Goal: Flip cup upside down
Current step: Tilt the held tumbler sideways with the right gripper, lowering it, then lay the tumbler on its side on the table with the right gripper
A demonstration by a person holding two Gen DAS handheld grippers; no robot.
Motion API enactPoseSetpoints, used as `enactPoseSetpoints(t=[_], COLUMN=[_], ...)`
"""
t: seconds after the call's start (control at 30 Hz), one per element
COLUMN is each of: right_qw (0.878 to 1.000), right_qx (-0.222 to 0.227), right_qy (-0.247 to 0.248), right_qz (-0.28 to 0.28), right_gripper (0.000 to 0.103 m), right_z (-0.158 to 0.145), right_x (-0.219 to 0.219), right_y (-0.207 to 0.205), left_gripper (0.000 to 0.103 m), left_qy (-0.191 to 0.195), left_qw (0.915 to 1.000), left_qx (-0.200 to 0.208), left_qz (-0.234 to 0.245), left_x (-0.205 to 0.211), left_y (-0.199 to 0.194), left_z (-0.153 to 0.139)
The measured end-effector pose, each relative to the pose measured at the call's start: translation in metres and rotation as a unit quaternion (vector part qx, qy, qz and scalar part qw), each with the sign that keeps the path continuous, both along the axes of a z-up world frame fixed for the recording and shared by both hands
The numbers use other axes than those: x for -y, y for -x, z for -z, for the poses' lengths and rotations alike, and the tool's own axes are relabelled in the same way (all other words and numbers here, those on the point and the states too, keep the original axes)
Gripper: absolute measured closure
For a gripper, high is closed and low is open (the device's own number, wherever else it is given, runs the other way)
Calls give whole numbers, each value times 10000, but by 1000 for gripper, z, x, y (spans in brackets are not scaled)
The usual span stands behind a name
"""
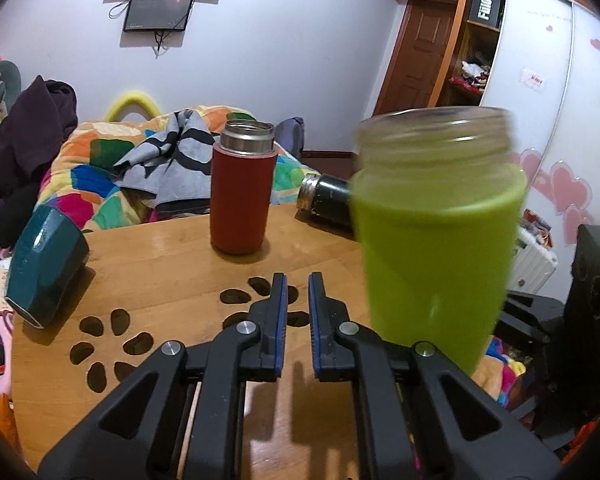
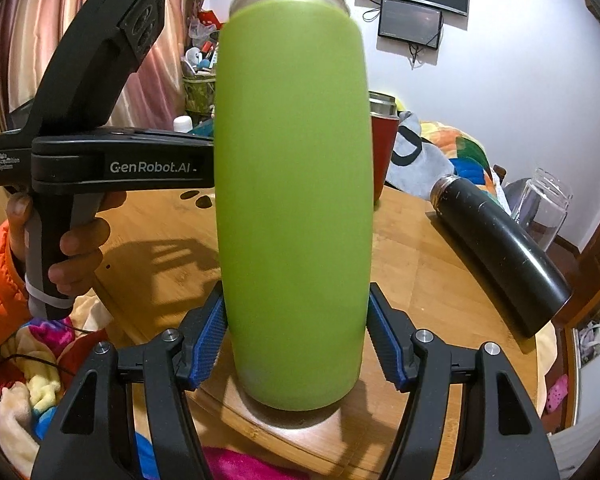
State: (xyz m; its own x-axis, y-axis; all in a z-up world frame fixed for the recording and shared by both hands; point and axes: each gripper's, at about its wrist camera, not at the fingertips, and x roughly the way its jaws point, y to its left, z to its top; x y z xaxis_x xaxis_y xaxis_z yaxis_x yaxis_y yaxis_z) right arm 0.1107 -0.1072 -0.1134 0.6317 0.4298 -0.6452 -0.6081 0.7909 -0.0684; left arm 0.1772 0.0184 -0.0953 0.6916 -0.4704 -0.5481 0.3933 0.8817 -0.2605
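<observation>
My right claw [image 2: 296,344] is clamped on the green cup [image 2: 292,200], blue pads against its lower sides, mouth up, lifted over the near edge of the table [image 2: 440,280]. My left claw [image 1: 298,320] holds nothing, its jaws nearly shut, over the table beside the cup. Farther back a red flask [image 1: 242,192] stands upright and a black bottle [image 2: 500,252] lies on its side.

A round wooden table [image 1: 172,276] anchors the scene. The left gripper [image 1: 298,320] hovers over its near part, jaws a narrow gap apart, holding nothing. A green-sleeved glass cup [image 1: 436,240] stands upright, mouth up, at the table's right edge, blurred. A red steel-rimmed flask [image 1: 242,188] stands at the table's far side.
</observation>
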Motion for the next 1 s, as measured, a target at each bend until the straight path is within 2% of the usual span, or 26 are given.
enactPoseSetpoints(t=[0.1, 0.23, 0.43, 0.7, 1.0], right_qw=[9999, 9998, 9997, 9998, 9995], right_qx=[76, 140, 155, 23, -67], right_qy=[67, 93, 75, -114, -286], right_qz=[-40, -99, -159, -134, -94], right_gripper=[41, 41, 41, 41, 41], right_z=[-1, 0, 2, 6, 10], right_x=[1, 0, -1, -1, 2], right_y=[3, 7, 9, 7, 2], left_gripper=[97, 98, 99, 100, 100], left_qy=[-225, -158, -379, -786, -896], left_qw=[9996, 9993, 9969, 9908, 9875], left_qx=[27, -274, -544, -891, -1083], left_qz=[-141, -214, -426, -647, -713], left_x=[1, -6, -6, -1, 1], left_y=[1, -6, -9, -14, -17], left_z=[0, 11, 22, 39, 51])
